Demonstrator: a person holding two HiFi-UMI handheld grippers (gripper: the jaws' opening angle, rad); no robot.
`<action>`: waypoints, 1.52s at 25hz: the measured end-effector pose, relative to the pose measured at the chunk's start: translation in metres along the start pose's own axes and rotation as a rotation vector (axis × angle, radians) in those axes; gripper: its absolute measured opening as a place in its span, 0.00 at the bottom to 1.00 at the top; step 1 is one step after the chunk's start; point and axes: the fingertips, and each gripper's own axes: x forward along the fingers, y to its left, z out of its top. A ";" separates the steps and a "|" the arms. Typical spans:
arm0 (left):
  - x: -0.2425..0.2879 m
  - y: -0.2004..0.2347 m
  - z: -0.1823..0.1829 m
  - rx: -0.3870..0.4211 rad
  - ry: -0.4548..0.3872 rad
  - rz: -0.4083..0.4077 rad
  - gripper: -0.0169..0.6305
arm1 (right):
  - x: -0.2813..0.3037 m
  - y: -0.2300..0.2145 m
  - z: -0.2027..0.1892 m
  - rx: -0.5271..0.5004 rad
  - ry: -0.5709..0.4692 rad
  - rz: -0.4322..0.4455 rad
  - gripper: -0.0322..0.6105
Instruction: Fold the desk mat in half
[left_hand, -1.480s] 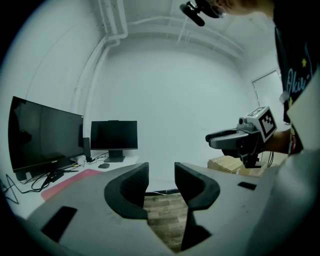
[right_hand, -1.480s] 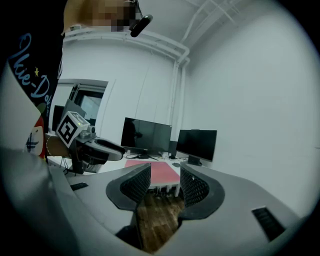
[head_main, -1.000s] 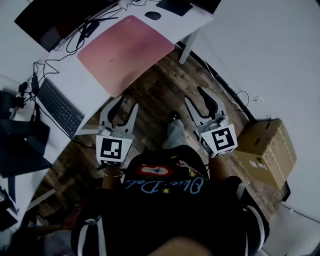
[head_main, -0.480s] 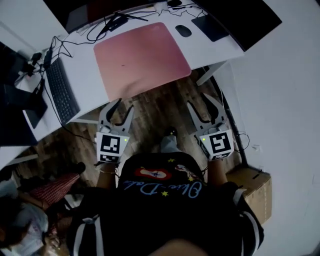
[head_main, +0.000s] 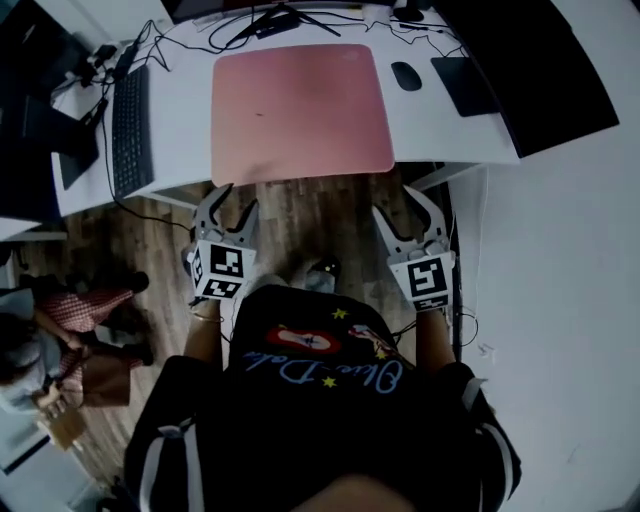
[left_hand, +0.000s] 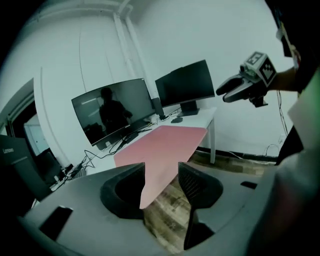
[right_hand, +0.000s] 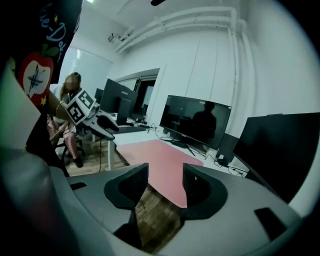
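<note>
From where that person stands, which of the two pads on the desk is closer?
The big pink mat, which reaches the front edge of the desk. The small dark pad lies further back on the right, beyond the mouse.

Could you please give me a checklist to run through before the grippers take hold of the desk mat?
1. Mat flat and unfolded on the desk: ok.
2. Left gripper open, fingers have just been opening wider, nothing between them: ok.
3. Right gripper open, likewise just been opening, nothing between its fingers: ok.
4. Grippers at the mat's near edge: not ok; both hang short of it, over the floor, touching nothing.
5. Mouse and keyboard off the mat: ok.
</note>
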 end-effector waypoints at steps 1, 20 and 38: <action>0.002 0.000 -0.005 0.013 0.020 0.022 0.32 | 0.005 0.000 -0.007 -0.020 0.016 0.020 0.33; 0.072 0.029 -0.109 0.242 0.392 0.215 0.41 | 0.116 0.009 -0.107 -0.466 0.255 0.187 0.41; 0.107 0.034 -0.115 0.334 0.428 0.230 0.28 | 0.167 0.009 -0.138 -0.523 0.359 0.197 0.40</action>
